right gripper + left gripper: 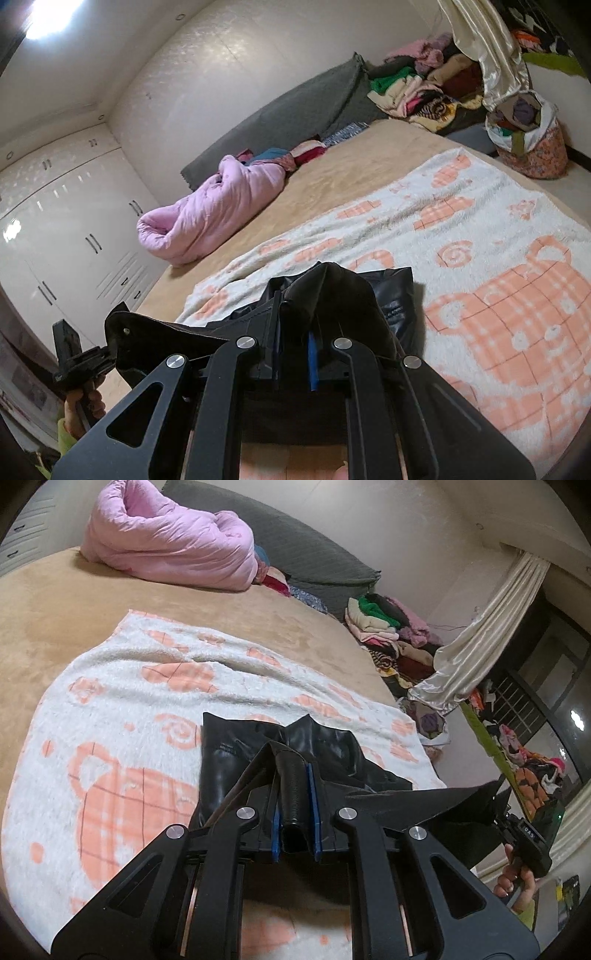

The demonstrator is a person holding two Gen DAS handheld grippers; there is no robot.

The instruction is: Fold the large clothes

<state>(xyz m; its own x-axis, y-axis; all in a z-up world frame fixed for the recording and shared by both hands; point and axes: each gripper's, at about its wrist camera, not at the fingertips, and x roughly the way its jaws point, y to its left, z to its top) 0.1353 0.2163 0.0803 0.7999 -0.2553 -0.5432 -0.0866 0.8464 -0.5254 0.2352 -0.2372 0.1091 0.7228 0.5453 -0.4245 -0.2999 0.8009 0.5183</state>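
Observation:
A black leather-like garment [236, 753] hangs between my two grippers, its lower part resting on a white and peach blanket [122, 701]. My left gripper [295, 775] is shut on a bunched edge of the garment between its blue pads. My right gripper [295, 310] is shut on another edge of the garment [391, 291], which drapes over its fingers and hides the tips. The right gripper also shows at the right of the left wrist view [524, 834], and the left gripper at the lower left of the right wrist view [77, 362]. The garment stretches between them.
The blanket lies on a tan bed [55, 602]. A rolled pink quilt [173, 539] and a grey headboard cushion [295, 542] sit at the far end. Piles of clothes [391, 627], a cream curtain [491, 627] and a floral bag [532, 147] stand beside the bed. White wardrobes [55, 236] line the wall.

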